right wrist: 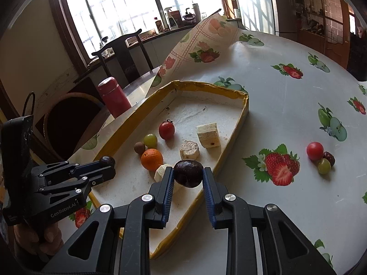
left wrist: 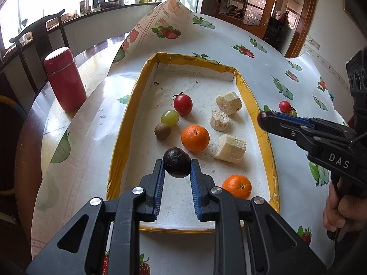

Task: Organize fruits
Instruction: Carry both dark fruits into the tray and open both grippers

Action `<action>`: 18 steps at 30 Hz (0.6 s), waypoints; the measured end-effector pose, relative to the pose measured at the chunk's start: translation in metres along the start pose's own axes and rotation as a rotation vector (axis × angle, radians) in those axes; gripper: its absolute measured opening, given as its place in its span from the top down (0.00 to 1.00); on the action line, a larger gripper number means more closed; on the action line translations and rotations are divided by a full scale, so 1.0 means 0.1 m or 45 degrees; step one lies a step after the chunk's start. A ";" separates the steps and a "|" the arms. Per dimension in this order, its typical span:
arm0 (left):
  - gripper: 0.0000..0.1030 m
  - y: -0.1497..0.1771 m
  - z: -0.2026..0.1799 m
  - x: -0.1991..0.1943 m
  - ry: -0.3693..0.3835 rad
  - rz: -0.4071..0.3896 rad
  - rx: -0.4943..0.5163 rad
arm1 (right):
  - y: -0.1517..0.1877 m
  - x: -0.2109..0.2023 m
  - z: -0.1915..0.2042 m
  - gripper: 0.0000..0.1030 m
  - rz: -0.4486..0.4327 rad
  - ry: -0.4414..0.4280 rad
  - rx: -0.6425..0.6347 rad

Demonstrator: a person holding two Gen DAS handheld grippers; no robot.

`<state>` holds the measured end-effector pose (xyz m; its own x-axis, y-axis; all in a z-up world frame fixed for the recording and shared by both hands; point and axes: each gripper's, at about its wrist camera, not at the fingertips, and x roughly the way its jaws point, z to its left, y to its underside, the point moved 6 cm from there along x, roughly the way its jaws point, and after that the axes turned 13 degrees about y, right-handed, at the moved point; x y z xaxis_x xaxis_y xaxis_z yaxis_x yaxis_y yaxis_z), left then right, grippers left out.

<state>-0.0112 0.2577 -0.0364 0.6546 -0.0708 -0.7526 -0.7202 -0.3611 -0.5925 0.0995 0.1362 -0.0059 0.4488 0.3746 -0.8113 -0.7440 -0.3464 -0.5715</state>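
My left gripper (left wrist: 177,163) is shut on a dark round fruit (left wrist: 177,162) and holds it over the near part of the yellow-rimmed tray (left wrist: 125,105). My right gripper (right wrist: 188,173) is shut on another dark purple fruit (right wrist: 188,173) above the tray's right rim (right wrist: 246,105). In the tray lie a red tomato (left wrist: 182,104), a green grape (left wrist: 169,117), a brown kiwi-like fruit (left wrist: 162,131), two oranges (left wrist: 195,137) (left wrist: 236,186) and three pale cut chunks (left wrist: 229,151). On the cloth to the right lie a red tomato (right wrist: 315,150), a green grape (right wrist: 323,166) and a dark date (right wrist: 329,157).
A red thermos (left wrist: 64,79) stands on the bare table left of the tray. The fruit-print tablecloth (left wrist: 165,18) is folded up behind the tray. A dark wooden chair (left wrist: 39,36) stands beyond the table's left edge. The right gripper shows from the side in the left wrist view (left wrist: 263,118).
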 end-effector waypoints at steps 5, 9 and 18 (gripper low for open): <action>0.81 0.02 0.00 0.11 0.012 0.028 -0.001 | -0.11 0.29 0.16 0.75 0.031 0.042 -0.063; 0.81 0.03 -0.02 0.20 -0.004 0.045 0.017 | -0.10 0.52 0.21 0.75 0.067 0.082 -0.104; 0.80 0.13 0.03 0.36 -0.011 0.109 -0.029 | -0.05 0.66 0.27 0.69 0.081 0.109 -0.161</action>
<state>0.0020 0.2536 -0.0718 0.5888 -0.0944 -0.8027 -0.7680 -0.3750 -0.5192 0.1192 0.1856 -0.0534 0.4475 0.2754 -0.8508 -0.7066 -0.4743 -0.5251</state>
